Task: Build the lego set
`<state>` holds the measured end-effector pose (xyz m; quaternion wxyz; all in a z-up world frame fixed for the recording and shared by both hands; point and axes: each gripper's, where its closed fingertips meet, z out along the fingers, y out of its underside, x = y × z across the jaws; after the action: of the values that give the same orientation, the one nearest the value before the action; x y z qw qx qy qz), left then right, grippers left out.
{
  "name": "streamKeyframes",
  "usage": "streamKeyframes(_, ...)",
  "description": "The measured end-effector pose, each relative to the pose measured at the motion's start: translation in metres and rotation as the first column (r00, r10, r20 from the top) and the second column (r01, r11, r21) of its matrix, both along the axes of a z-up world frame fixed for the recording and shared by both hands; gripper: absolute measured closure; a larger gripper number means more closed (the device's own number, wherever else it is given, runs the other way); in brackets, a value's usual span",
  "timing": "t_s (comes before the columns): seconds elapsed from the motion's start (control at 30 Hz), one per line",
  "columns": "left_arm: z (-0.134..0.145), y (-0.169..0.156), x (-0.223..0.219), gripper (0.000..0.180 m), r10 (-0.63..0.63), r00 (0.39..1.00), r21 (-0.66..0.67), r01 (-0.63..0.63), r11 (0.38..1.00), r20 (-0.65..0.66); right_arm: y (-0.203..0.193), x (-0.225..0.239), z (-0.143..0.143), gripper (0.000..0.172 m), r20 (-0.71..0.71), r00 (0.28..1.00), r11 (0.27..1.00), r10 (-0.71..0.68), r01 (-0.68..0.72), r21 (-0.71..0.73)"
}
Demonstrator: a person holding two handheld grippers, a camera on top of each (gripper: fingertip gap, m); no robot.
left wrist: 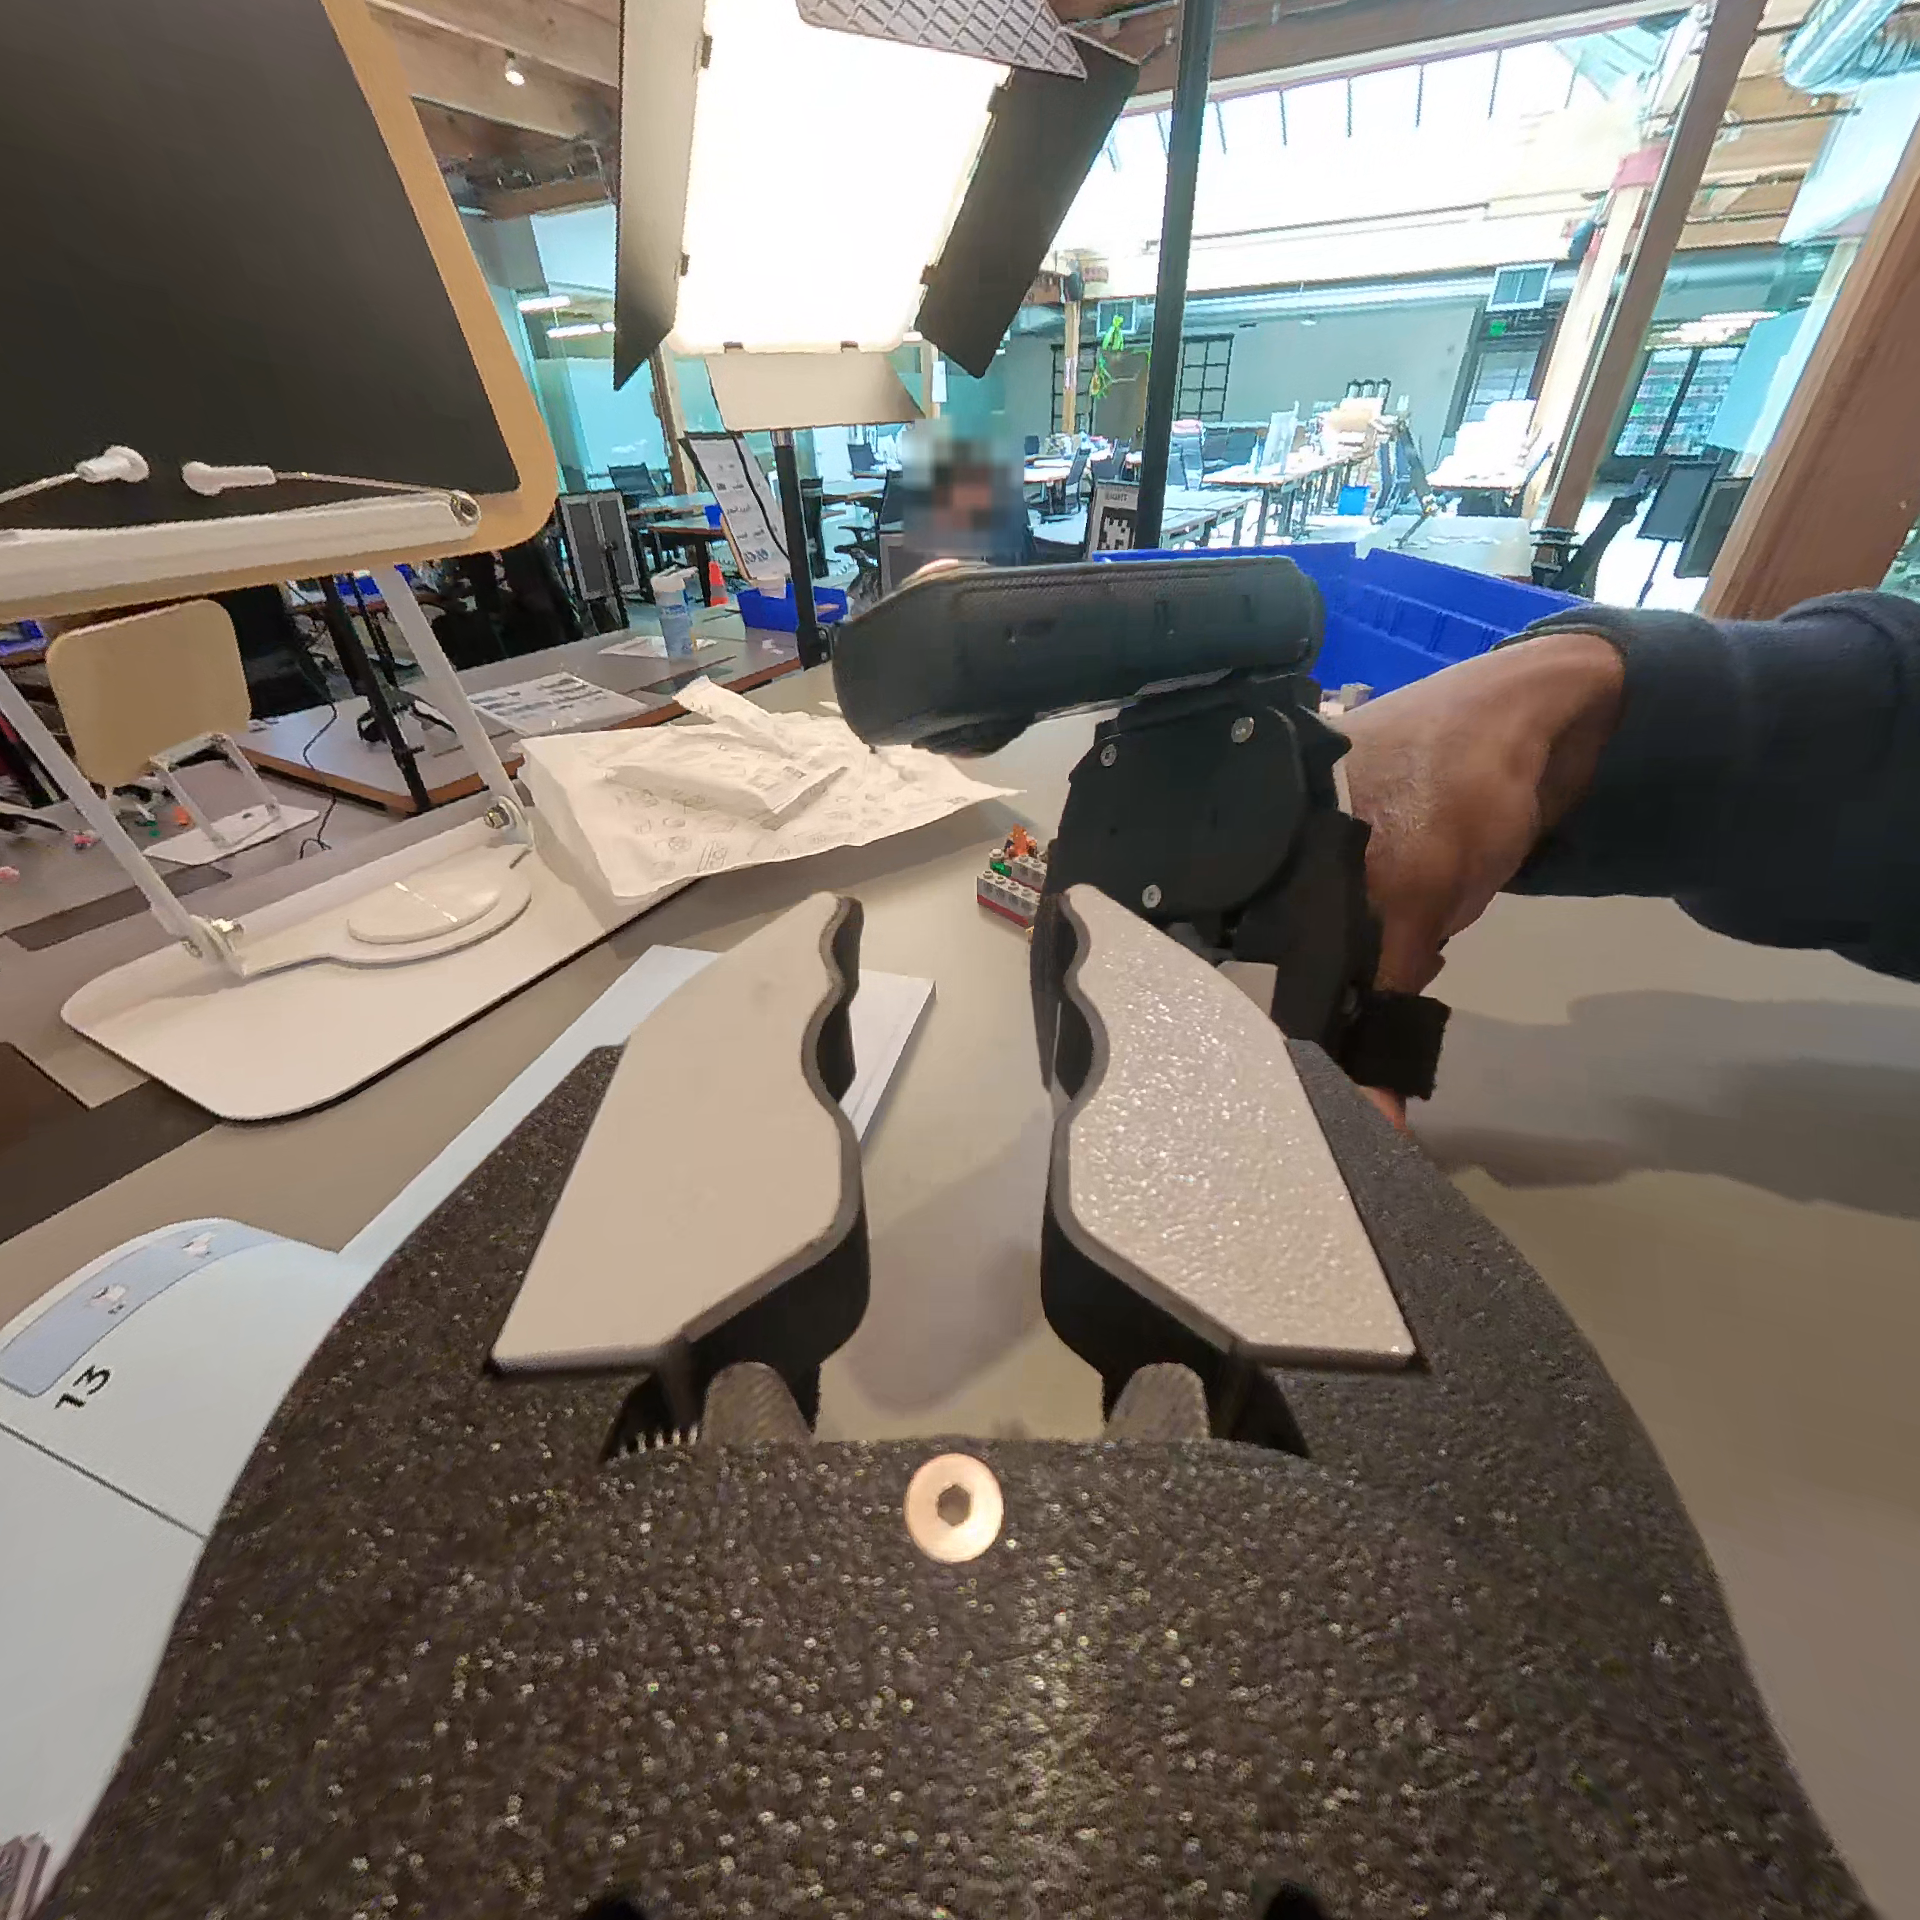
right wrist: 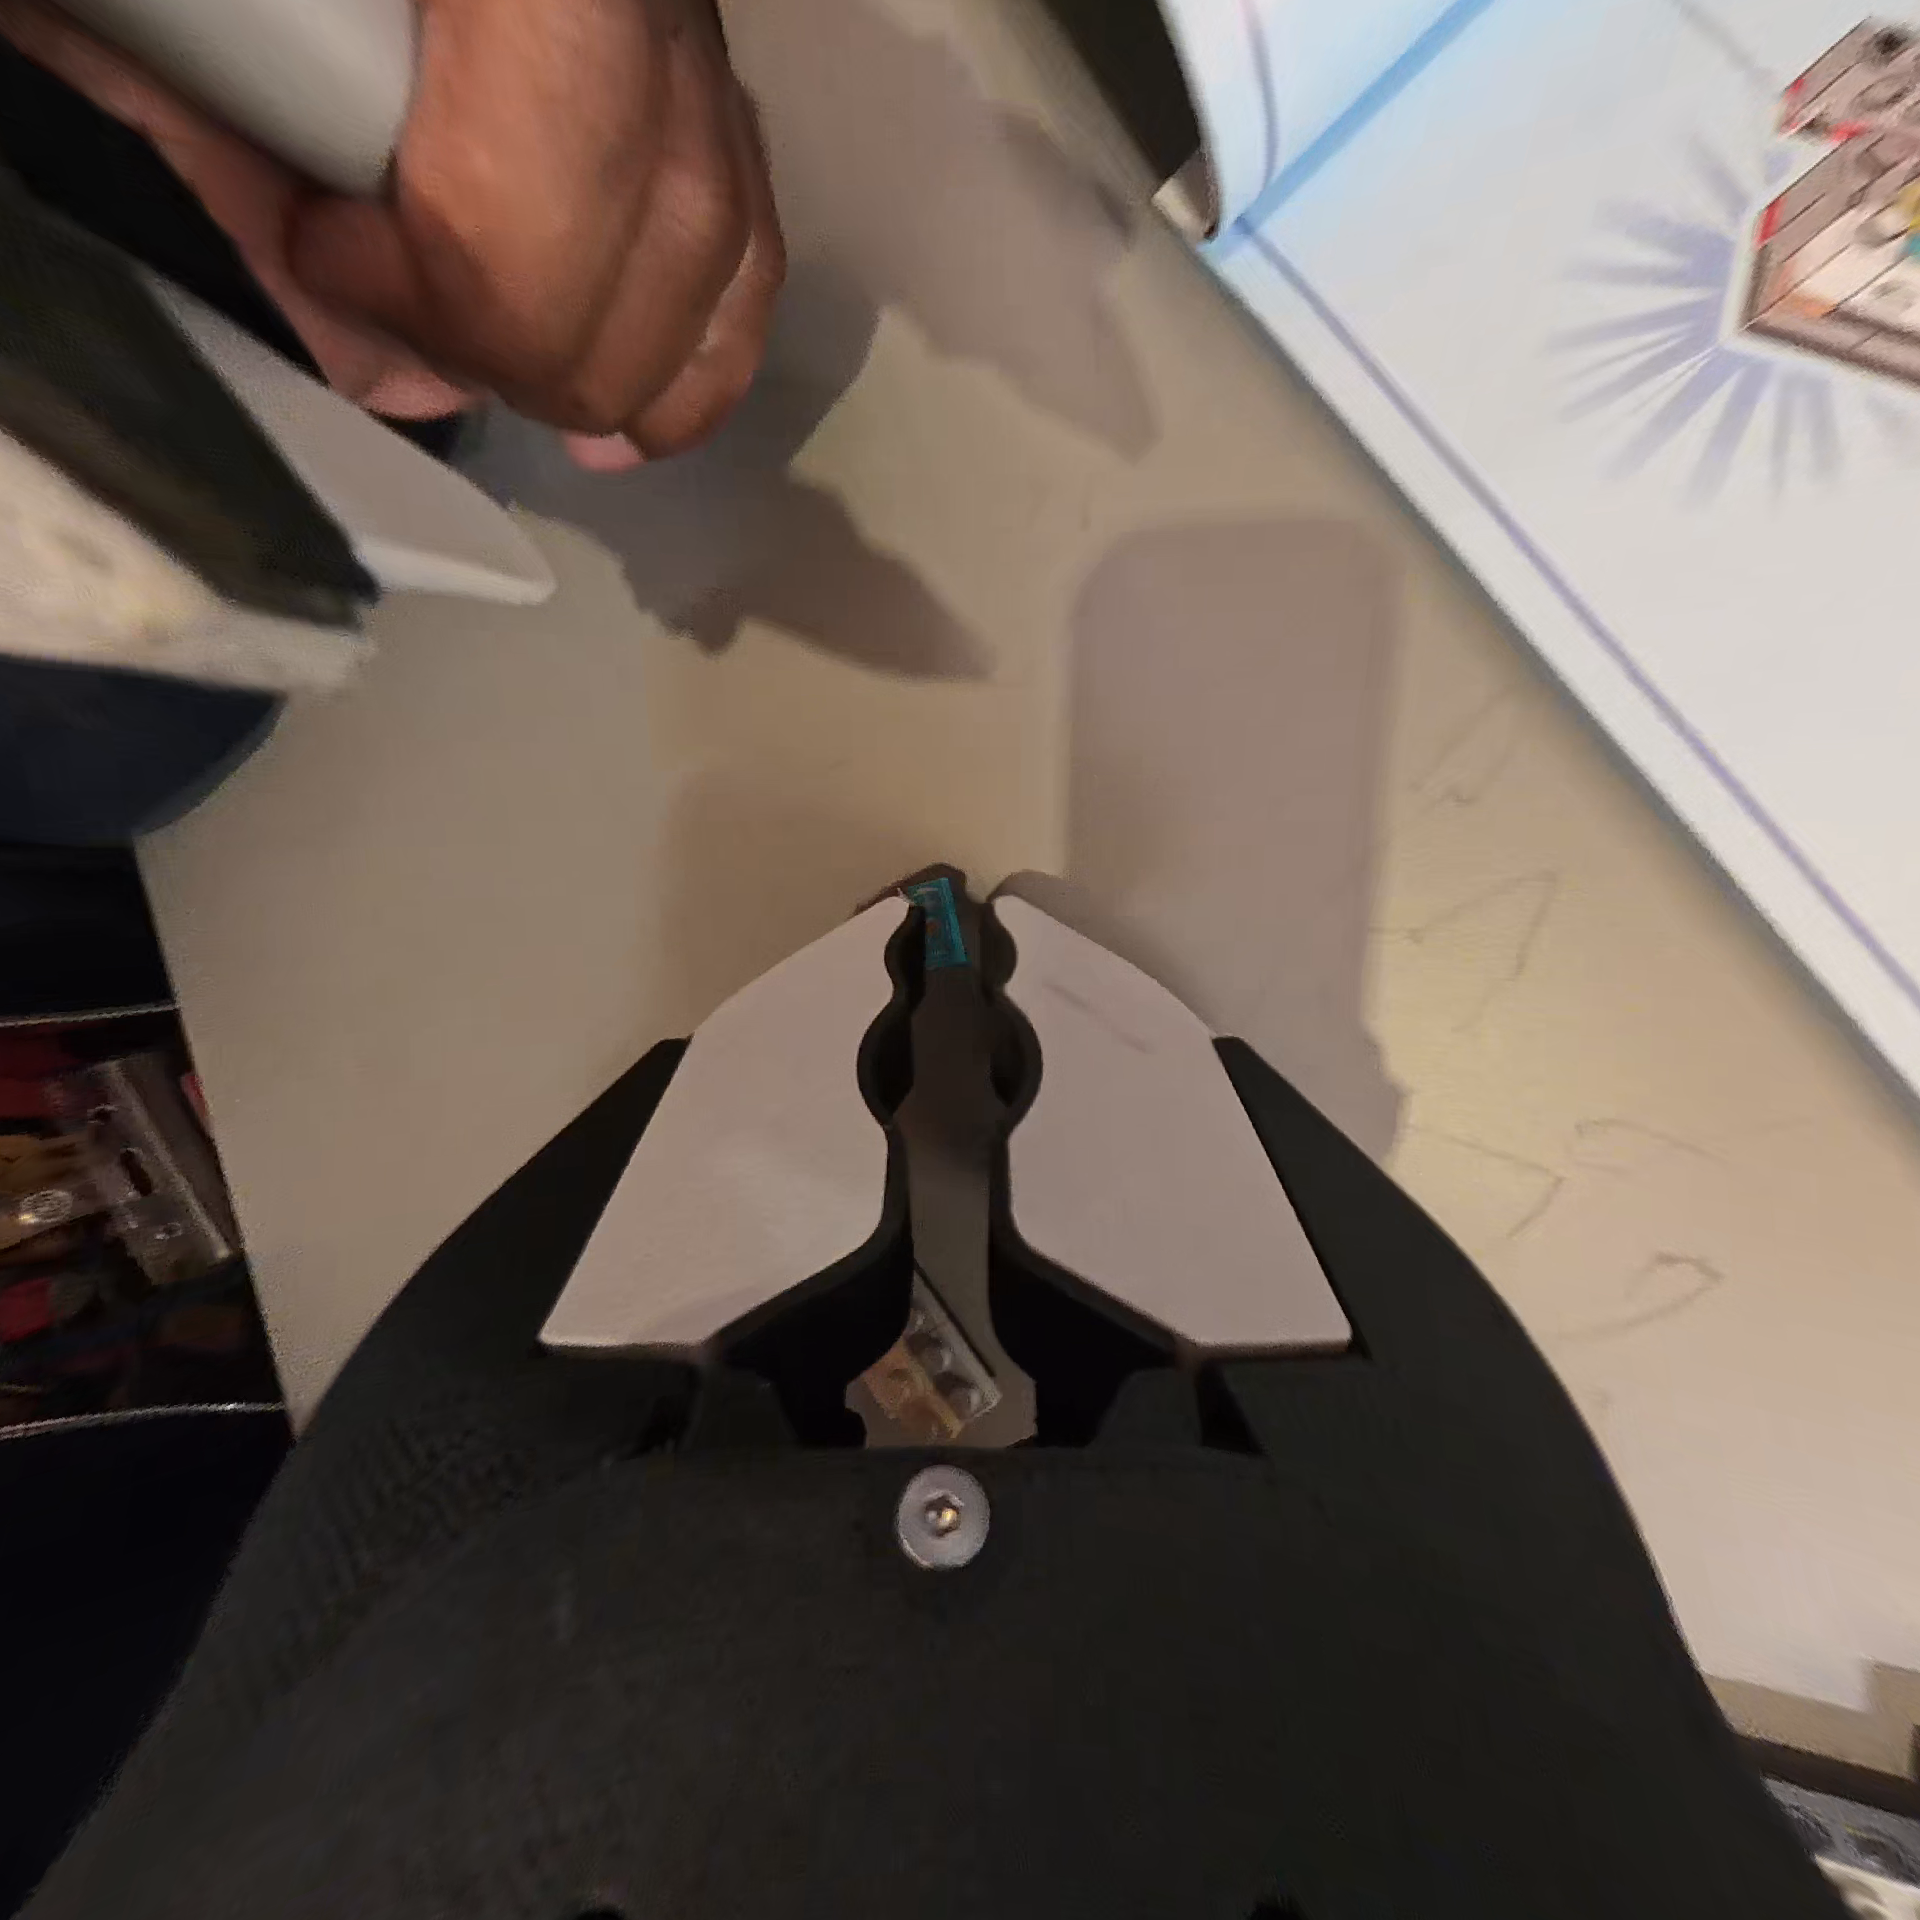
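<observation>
The right claw (right wrist: pixel 948 914) is holding a tiny teal piece (right wrist: pixel 938 925) at its narrow tips, above the worktop (right wrist: pixel 520 935). It looks light, stiff and easy to drop. The left claw (left wrist: pixel 945 956) is standing wide and empty, near the brick model (left wrist: pixel 1013 883).

Bare tabletop (left wrist: pixel 966 1195) is seen between and ahead of the left jaws. Beyond their right tip, passage is blocked by a small brick build (left wrist: pixel 1013 883) and the right gripper (left wrist: pixel 1195 831) with its hand (left wrist: pixel 1455 810). Left of them, a white stand base (left wrist: pixel 260 1018) and a paper sheet (left wrist: pixel 894 1029) lie close. Ahead of the right jaws, open table (right wrist: pixel 831 748) is bounded by a booklet (right wrist: pixel 1558 364) to their right.
</observation>
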<state>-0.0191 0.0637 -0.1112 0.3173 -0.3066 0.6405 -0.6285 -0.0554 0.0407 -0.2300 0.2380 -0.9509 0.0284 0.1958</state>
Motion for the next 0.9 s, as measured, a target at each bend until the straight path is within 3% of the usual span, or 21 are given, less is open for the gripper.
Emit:
streamKeyframes(0.13,0.002,-0.004,0.003,0.145,0.022,0.998,0.010,-0.023,1.000,0.053,-0.001,0.020,0.008,0.150,0.094,0.994,0.996,-0.060,0.054,0.071)
streamKeyframes(0.27,0.007,-0.006,0.009,0.145,0.047,0.994,-0.012,-0.046,0.999,0.103,0.006,0.032,0.039,0.151,0.192,0.974,0.936,-0.123,0.049,0.349)
streamKeyframes(0.33,0.004,-0.012,0.011,0.145,0.035,0.994,-0.008,-0.034,0.999,0.107,0.005,0.035,0.046,0.153,0.210,0.967,0.905,-0.147,0.046,0.422)
streamKeyframes(0.67,0.004,-0.023,0.018,0.145,0.005,0.994,-0.031,-0.001,1.000,0.108,-0.012,0.027,0.028,0.150,0.425,0.904,0.921,-0.050,-0.123,0.370)
streamKeyframes(0.9,0.004,-0.036,0.013,0.145,-0.034,0.991,-0.001,0.034,0.999,0.129,-0.013,0.026,0.029,0.150,0.446,0.894,0.912,-0.035,-0.155,0.381)
